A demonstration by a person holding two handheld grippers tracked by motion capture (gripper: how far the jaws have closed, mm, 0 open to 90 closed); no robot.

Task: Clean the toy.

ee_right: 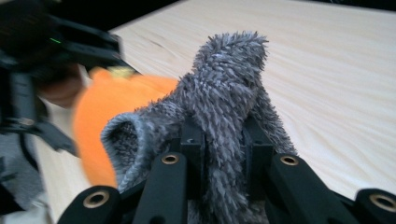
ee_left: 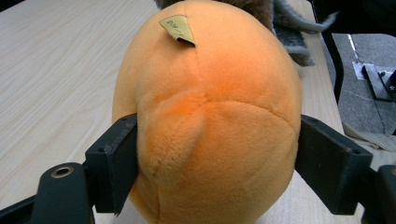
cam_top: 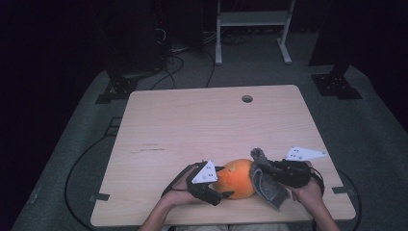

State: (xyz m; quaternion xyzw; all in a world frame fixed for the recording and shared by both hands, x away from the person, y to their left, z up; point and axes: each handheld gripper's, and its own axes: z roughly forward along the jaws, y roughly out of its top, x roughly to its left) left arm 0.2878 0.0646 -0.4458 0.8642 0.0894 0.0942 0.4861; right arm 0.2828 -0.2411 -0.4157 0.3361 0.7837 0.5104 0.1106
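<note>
A round orange plush toy (cam_top: 238, 178) lies near the table's front edge, with a small tan tag (ee_left: 177, 29) on its top. My left gripper (cam_top: 226, 182) comes at it from the left, one jaw against each side of the plush (ee_left: 210, 116), shut on it. From the right, my right gripper (cam_top: 267, 171) is shut on a grey fuzzy cloth (cam_top: 268, 186) that hangs against the toy's right side. In the right gripper view the cloth (ee_right: 224, 93) stands bunched up between the jaws, with the orange plush (ee_right: 107, 107) blurred behind it.
The light wooden table (cam_top: 192, 120) has a round cable hole (cam_top: 247, 98) near its far edge. Beyond it stand a white frame (cam_top: 250, 19) and black stands, with cables on the grey floor. Tape marks sit at the table's front corners.
</note>
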